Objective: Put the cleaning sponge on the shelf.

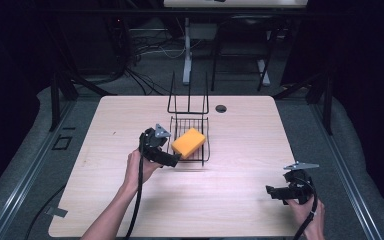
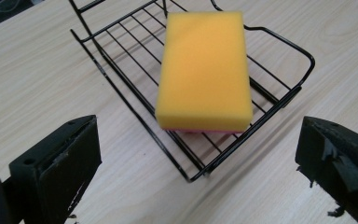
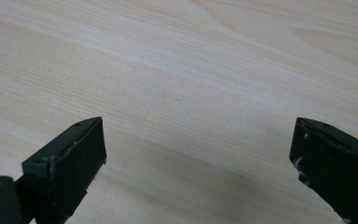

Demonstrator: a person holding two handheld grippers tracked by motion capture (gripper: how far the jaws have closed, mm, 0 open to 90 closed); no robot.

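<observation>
A yellow sponge (image 1: 189, 142) with a pink underside lies flat in a black wire rack (image 1: 205, 152) at the middle of the wooden table. In the left gripper view the sponge (image 2: 204, 70) rests on the rack's wire floor (image 2: 121, 39), just beyond my jaws. My left gripper (image 1: 174, 159) hovers at the rack's near left corner, open and holding nothing (image 2: 198, 163). My right gripper (image 1: 271, 192) is near the table's front right, open over bare wood (image 3: 198, 163).
The rack has a tall wire back (image 1: 188, 97) on its far side. A round cable hole (image 1: 221, 108) sits near the table's (image 1: 130, 200) far edge. Desk legs and cables stand on the floor beyond the table.
</observation>
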